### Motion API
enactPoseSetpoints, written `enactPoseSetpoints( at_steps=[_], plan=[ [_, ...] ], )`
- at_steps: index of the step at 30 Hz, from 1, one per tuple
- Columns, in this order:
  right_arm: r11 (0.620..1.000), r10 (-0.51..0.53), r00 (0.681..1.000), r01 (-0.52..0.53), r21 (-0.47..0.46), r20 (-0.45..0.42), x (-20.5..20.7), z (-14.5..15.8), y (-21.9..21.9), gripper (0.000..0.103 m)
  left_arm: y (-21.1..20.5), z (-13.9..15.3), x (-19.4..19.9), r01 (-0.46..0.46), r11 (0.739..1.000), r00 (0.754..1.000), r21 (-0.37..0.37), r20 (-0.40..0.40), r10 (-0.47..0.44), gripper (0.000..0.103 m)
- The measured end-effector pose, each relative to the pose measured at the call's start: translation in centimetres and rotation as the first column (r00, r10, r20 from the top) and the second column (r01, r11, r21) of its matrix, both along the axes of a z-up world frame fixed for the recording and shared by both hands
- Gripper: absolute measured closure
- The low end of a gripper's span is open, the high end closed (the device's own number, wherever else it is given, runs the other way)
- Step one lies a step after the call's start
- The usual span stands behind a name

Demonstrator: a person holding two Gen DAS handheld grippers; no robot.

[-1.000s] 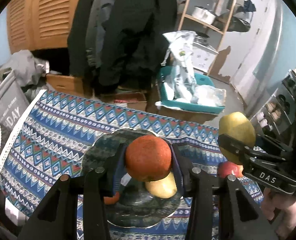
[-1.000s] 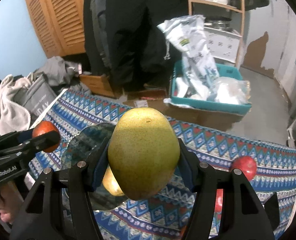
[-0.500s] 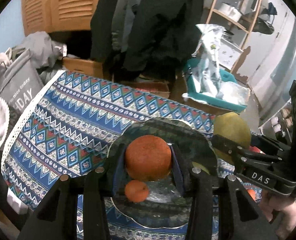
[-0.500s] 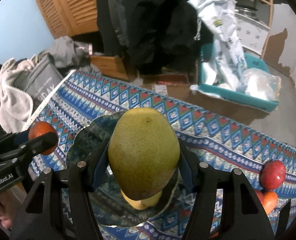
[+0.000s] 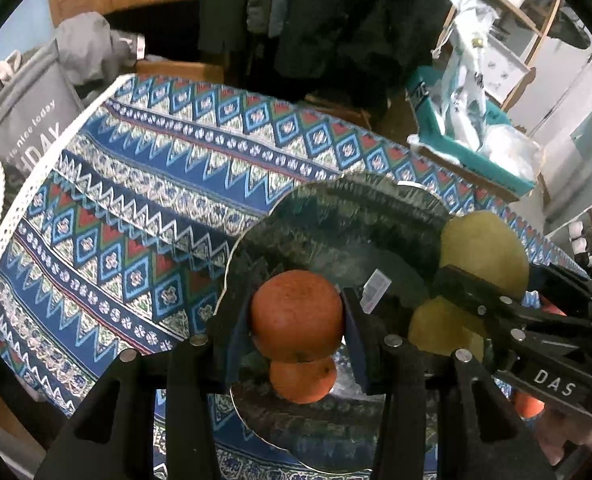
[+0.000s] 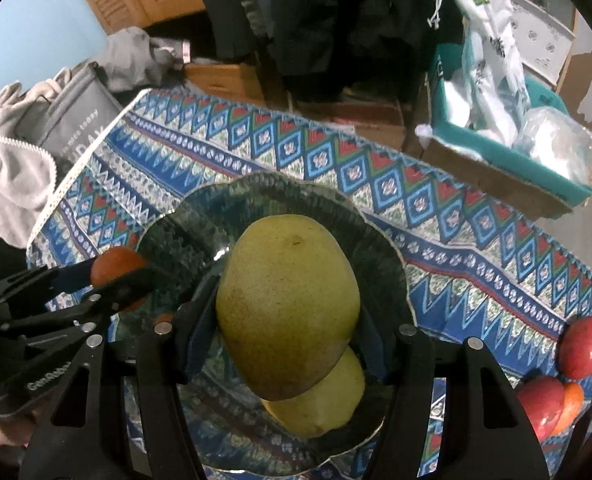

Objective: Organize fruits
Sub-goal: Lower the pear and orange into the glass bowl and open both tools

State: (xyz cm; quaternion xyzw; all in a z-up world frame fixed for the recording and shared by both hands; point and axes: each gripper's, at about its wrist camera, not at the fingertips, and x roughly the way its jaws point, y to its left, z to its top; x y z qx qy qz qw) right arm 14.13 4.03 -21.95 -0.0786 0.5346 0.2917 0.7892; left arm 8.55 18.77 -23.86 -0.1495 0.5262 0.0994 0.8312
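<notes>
Left gripper [image 5: 298,316] clamps an orange [image 5: 297,312], right gripper [image 6: 287,320] a pear [image 6: 287,308], both above the plate [image 6: 380,248]. It already holds two fruits (one orange, one pear); three more wait at four o'clock [image 6: 582,346].

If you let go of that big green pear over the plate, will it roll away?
Probably a little. The pear is rounded and smooth, so it could wobble or roll once the right gripper opens. The plate looks dished with a raised rim, which should likely stop it. It may also bump the other pear already lying there and settle against it.
</notes>
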Motion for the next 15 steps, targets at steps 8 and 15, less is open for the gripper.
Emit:
enactPoseSetpoints(
  at_steps=[8, 15],
  plan=[
    [1.0, 0.0, 0.999, 0.0, -0.011, -0.036, 0.1, -1.2, -0.1, 0.04, 0.3, -1.1, -0.1, -0.011, 1.0, 0.999, -0.01, -0.038, 0.011, 0.058],
    [1.0, -0.001, 0.999, 0.0, -0.002, -0.048, 0.0, -1.4, -0.3, 0.04, 0.3, -1.2, 0.0, -0.015, 1.0, 0.999, -0.008, -0.038, 0.015, 0.055]
  ],
)
